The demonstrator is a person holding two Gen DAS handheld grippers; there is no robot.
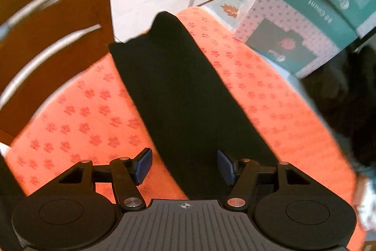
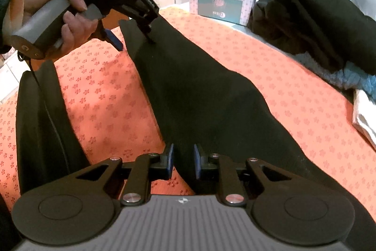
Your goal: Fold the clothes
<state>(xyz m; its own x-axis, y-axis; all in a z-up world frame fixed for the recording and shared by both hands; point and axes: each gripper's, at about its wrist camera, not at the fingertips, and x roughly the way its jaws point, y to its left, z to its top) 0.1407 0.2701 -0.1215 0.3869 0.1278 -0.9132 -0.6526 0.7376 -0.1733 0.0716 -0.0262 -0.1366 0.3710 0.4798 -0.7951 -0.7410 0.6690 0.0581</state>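
Left gripper [image 1: 184, 166] jaws wide open over the black garment [image 1: 188, 95]. Right gripper [image 2: 183, 161] jaws barely apart, pinching nothing. Clothes pile [image 2: 312, 22] at 2 o'clock.

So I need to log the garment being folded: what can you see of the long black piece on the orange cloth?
The black garment is a long, narrow strip of plain, matte, soft-looking fabric, lying flat and diagonal across the orange patterned cloth. Its far end shows a small raised corner. The left gripper hangs over that far end with jaws open; the right gripper straddles the near end, jaws slightly apart.
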